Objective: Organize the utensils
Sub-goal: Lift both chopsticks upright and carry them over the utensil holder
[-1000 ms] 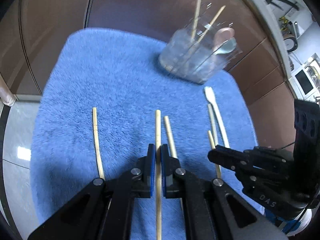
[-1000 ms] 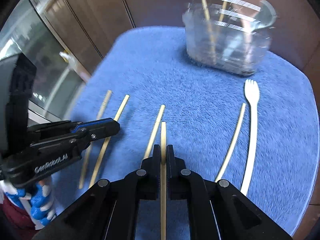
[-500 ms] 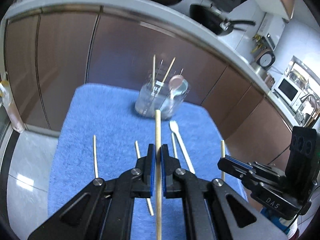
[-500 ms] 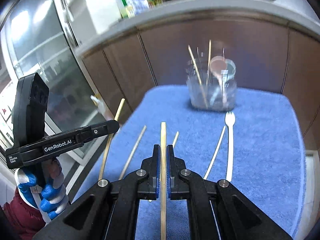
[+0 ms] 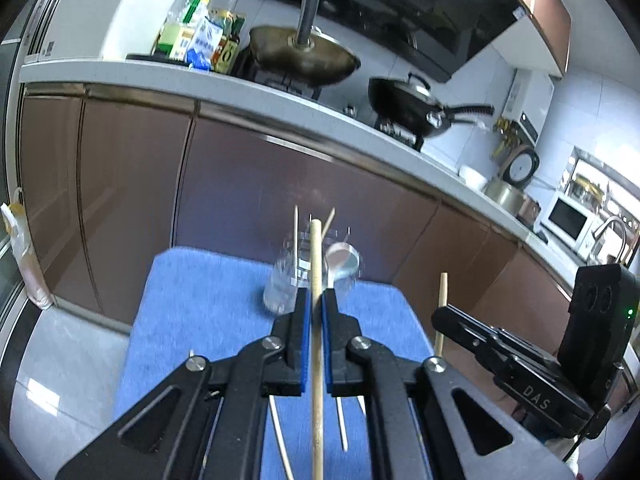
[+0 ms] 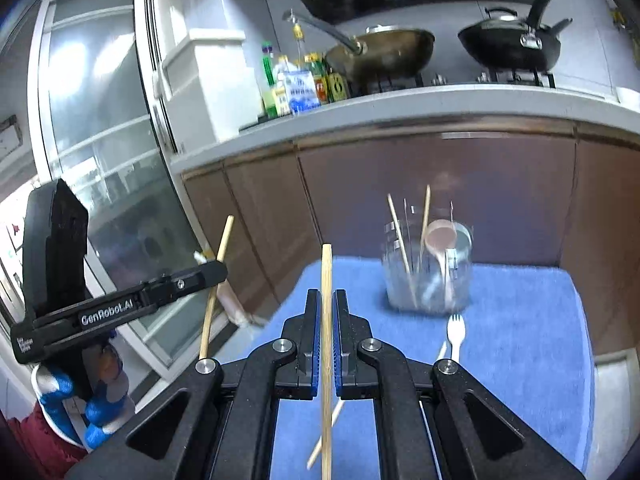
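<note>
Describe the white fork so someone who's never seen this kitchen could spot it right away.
Find the blue mat in front of the brown cabinets. At its far end stands a clear holder; the fork lies flat just in front of it, tines toward it. It is the only white, pronged piece among plain wooden chopsticks.

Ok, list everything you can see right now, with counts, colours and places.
Held chopsticks: two, pale wood, one in left fingers, one in right fingers.
Loose chopsticks: at least three, pale wood, on the towel, mostly hidden.
Fork: one, white, on the towel before the holder.
Utensil holder: one, clear, far end of the towel; holds two chopsticks and spoons.
Towel: one, blue, under everything.
Woks: two, on the stove, bronze and black.
Bottles: several, on the counter.
Left gripper: shut.
Right gripper: shut.
</note>
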A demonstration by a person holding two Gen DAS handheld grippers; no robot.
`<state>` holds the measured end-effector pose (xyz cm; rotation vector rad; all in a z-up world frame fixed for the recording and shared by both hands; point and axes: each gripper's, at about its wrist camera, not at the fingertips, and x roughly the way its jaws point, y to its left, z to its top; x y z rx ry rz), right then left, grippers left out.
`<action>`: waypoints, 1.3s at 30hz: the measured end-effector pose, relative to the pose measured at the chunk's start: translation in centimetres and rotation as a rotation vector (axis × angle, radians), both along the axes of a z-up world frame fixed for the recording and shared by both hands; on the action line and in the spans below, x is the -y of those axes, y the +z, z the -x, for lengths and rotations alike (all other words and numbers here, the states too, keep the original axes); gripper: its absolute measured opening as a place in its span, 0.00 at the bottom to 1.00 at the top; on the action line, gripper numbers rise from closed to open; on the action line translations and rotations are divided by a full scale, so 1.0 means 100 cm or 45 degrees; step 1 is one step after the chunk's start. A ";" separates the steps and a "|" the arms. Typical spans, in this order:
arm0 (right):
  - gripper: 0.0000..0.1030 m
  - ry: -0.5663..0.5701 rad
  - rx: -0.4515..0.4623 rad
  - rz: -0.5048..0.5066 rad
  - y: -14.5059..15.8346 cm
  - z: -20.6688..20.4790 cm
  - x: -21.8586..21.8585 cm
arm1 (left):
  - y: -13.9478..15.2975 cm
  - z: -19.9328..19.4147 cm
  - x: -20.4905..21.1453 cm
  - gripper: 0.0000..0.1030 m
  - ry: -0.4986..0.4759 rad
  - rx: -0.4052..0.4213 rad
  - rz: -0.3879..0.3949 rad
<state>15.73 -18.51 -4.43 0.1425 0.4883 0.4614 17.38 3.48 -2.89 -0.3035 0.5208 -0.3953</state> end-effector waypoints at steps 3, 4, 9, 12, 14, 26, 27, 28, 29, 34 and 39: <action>0.05 0.006 0.070 -0.035 0.013 -0.023 0.002 | 0.014 -0.025 0.002 0.05 0.021 0.048 0.028; 0.05 0.009 0.093 -0.048 0.017 -0.034 0.002 | 0.019 -0.035 0.003 0.05 0.027 0.064 0.039; 0.05 0.012 0.177 -0.124 0.033 -0.092 0.009 | 0.040 -0.085 0.013 0.05 0.066 0.161 0.090; 0.05 -0.010 0.239 -0.168 0.039 -0.125 0.015 | 0.051 -0.114 0.025 0.05 0.125 0.261 0.095; 0.05 -0.025 0.280 -0.201 0.040 -0.145 0.019 | 0.053 -0.135 0.034 0.05 0.169 0.324 0.101; 0.05 -0.094 0.401 -0.249 0.014 -0.224 0.030 | 0.008 -0.224 0.061 0.05 0.322 0.382 0.120; 0.05 -0.097 0.404 -0.245 0.010 -0.229 0.030 | 0.002 -0.230 0.063 0.05 0.324 0.372 0.117; 0.05 -0.100 0.404 -0.237 0.006 -0.233 0.028 | -0.004 -0.231 0.065 0.05 0.323 0.368 0.111; 0.05 -0.104 0.402 -0.231 0.003 -0.237 0.027 | -0.011 -0.232 0.067 0.05 0.325 0.366 0.103; 0.05 -0.142 0.419 -0.174 -0.013 -0.243 0.022 | -0.032 -0.242 0.073 0.05 0.359 0.377 0.084; 0.05 -0.166 0.455 -0.114 -0.019 -0.239 0.022 | -0.046 -0.244 0.076 0.05 0.385 0.384 0.082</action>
